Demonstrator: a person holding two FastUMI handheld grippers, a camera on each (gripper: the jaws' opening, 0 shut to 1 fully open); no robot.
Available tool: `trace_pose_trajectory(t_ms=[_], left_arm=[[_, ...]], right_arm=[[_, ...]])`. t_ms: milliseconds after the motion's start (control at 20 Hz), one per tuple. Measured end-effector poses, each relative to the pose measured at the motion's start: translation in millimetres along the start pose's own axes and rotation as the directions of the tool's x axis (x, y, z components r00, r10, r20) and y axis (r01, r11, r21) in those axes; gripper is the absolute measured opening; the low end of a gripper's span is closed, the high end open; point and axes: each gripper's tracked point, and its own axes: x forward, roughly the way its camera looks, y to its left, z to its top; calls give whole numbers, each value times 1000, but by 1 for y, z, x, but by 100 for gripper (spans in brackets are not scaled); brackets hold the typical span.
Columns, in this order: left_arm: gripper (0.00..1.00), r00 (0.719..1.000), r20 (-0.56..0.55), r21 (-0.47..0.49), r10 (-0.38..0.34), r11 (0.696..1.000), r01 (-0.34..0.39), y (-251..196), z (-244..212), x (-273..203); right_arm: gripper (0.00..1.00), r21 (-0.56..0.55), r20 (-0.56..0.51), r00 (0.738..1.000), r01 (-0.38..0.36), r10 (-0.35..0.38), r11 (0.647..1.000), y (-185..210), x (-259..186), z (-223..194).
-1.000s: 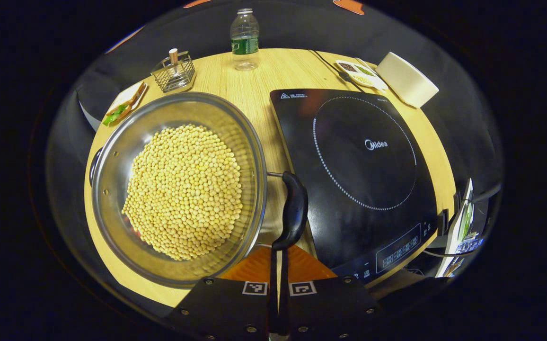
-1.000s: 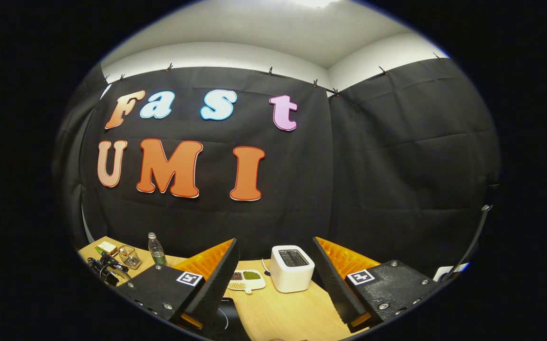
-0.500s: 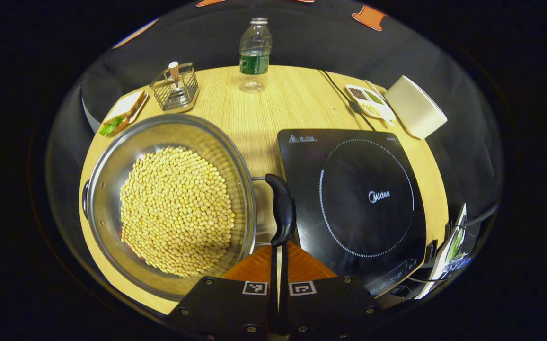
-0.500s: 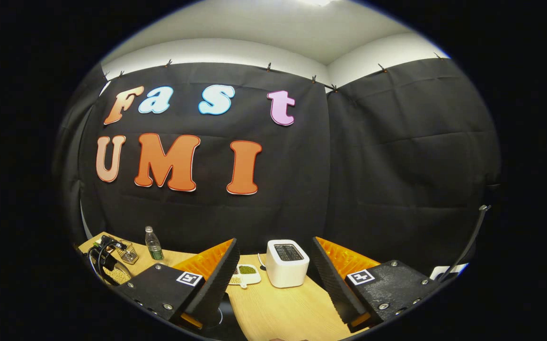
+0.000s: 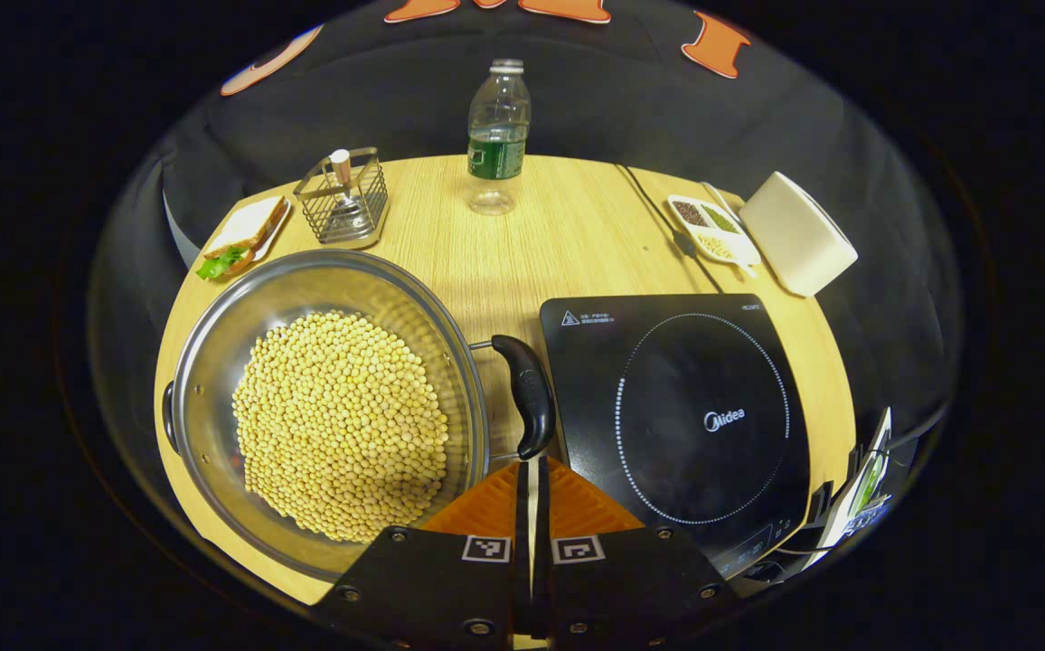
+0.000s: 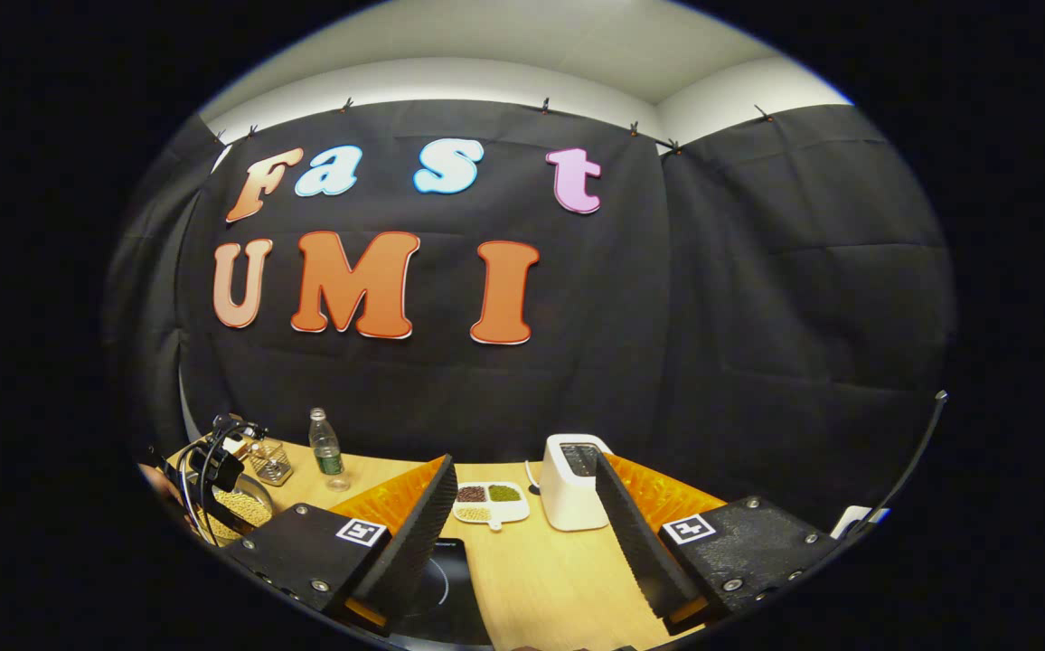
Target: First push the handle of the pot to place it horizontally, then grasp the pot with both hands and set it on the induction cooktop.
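left gripper (image 5: 531, 463), bottom centre of left gripper view: fingers clenched together, tips at the black curved handle (image 5: 528, 405) of the round steel pot of yellow beans (image 5: 324, 407), frame left, beside the black glass induction cooktop (image 5: 685, 416). right gripper (image 6: 522, 506): fingers released, spread wide over the wooden table (image 6: 541, 579).

A broad strip of bare light wooden table (image 5: 568, 244) lies open between the steel pot of yellow beans (image 5: 324, 407) and the black induction cooktop (image 5: 676, 416). The pot's black handle (image 5: 527, 407) fills the nearer gap. Along the far edge stand a clear plastic bottle (image 5: 497, 136), wire basket (image 5: 342, 197), divided white dish (image 5: 712, 231) and what seems a white toaster (image 5: 796, 235).
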Motion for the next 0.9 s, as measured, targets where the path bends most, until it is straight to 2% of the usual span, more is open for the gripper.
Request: trace_pose_trajectory(t_ms=[150, 250, 400, 500, 550, 600, 650, 700, 800, 900], left_arm=[[2, 997, 60, -28, 46, 999, -45, 15, 0, -28], [2, 990, 94, -69, 110, 992, -103, 39, -3, -50], [2, 968, 121, -151, 221, 968, -202, 84, -13, -84], [2, 961, 126, -200, 245, 956, -217, 108, -19, -101], [6, 959, 133, -214, 251, 952, -220, 123, -21, -107], [12, 956, 143, -218, 257, 950, -223, 139, -21, -112], [34, 953, 149, -217, 263, 949, -228, 154, -22, -117], [39, 953, 148, -211, 263, 950, -230, 170, -21, -119], [68, 956, 156, -197, 250, 956, -218, 202, -18, -124], [77, 960, 165, -190, 228, 962, -196, 231, -11, -121]], right_arm=[[95, -17, -54, 991, -120, 119, 993, 37, 9, -15], [95, -19, -98, 971, -220, 217, 975, 69, 13, -27], [96, -9, -176, 917, -364, 357, 931, 120, 12, -50], [96, -3, -231, 877, -434, 422, 901, 154, 10, -60], [96, -1, -256, 859, -460, 444, 888, 171, 8, -67], [96, 1, -278, 843, -478, 460, 878, 188, 7, -72], [96, 6, -303, 830, -489, 467, 872, 203, 5, -78], [96, 18, -334, 817, -493, 470, 870, 219, 2, -84], [96, 55, -387, 788, -498, 479, 865, 254, -2, -95], [96, 75, -441, 760, -499, 477, 863, 285, -4, -109]])
